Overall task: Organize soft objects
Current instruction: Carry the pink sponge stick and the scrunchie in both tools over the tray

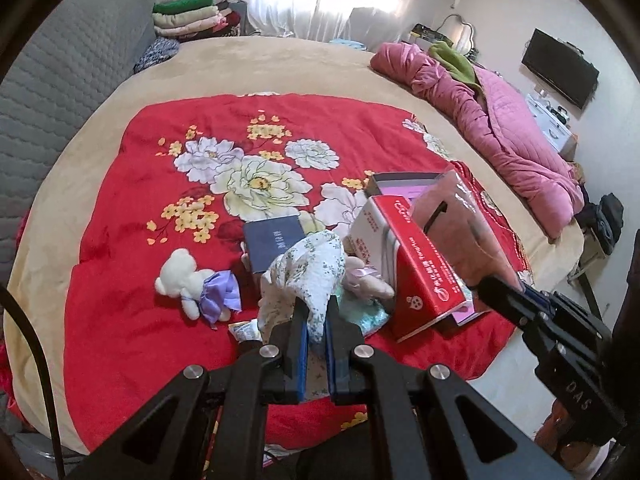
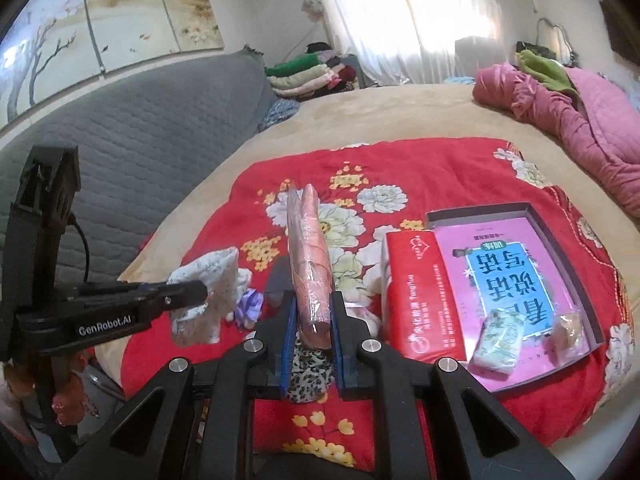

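Note:
My left gripper (image 1: 316, 314) is shut on a white cloth with small green flowers (image 1: 308, 272), lifted above the red flowered quilt (image 1: 200, 128). In the right wrist view the left gripper (image 2: 192, 294) holds the same cloth (image 2: 212, 292) at the left. My right gripper (image 2: 314, 304) is shut on a pink cloth wrapped in clear plastic (image 2: 310, 256), which stands up between the fingers; the left wrist view shows that pink pack (image 1: 452, 216) at the right. A white teddy bear in a purple dress (image 1: 188, 280) and a pale pink plush (image 1: 364, 276) lie on the quilt.
A red tissue pack (image 2: 420, 292) leans by an open box (image 2: 560, 224) holding a pink book and a small floral pack (image 2: 500, 332). A dark blue booklet (image 1: 272, 242) and a leopard-print item (image 2: 308, 372) lie below. A pink quilt (image 1: 500, 120), grey headboard (image 2: 140, 140) and folded blankets (image 1: 188, 16) border the bed.

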`<action>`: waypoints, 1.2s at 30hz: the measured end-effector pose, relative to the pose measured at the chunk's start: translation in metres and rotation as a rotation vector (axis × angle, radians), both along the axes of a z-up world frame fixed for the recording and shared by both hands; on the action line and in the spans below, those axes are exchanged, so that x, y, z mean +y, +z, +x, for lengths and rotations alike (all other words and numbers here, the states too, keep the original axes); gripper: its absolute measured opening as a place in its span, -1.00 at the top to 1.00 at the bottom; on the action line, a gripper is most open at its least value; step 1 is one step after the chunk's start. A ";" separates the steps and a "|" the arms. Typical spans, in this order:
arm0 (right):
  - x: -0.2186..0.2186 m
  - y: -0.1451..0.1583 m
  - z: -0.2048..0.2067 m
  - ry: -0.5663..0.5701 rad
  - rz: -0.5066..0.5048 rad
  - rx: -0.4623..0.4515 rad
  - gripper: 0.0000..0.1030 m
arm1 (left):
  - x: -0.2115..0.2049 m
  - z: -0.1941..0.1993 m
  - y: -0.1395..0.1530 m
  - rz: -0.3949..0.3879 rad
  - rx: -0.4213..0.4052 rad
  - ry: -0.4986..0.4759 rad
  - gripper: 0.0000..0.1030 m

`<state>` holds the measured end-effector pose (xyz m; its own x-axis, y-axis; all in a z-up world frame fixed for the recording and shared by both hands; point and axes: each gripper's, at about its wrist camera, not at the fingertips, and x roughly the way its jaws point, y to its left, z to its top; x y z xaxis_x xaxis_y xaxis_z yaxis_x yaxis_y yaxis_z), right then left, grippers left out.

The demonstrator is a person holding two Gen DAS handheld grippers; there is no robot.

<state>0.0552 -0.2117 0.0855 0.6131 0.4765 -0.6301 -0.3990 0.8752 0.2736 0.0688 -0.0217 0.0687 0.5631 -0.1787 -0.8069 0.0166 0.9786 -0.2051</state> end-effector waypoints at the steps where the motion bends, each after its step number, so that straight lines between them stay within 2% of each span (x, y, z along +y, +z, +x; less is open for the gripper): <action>1: -0.005 0.001 0.000 -0.012 0.002 -0.001 0.69 | -0.003 0.000 0.001 0.001 -0.001 -0.006 0.86; 9: -0.048 0.008 0.000 -0.107 0.057 -0.004 0.69 | -0.026 -0.003 0.011 0.014 -0.020 -0.043 0.86; 16: -0.080 0.013 -0.002 -0.186 0.061 -0.027 0.69 | -0.049 0.002 0.019 0.015 -0.033 -0.083 0.86; 27: -0.142 0.017 -0.005 -0.335 0.080 -0.036 0.69 | -0.105 0.011 0.027 0.027 -0.054 -0.193 0.86; 36: -0.173 0.006 -0.003 -0.415 0.073 -0.025 0.69 | -0.145 0.028 0.020 -0.018 -0.054 -0.277 0.86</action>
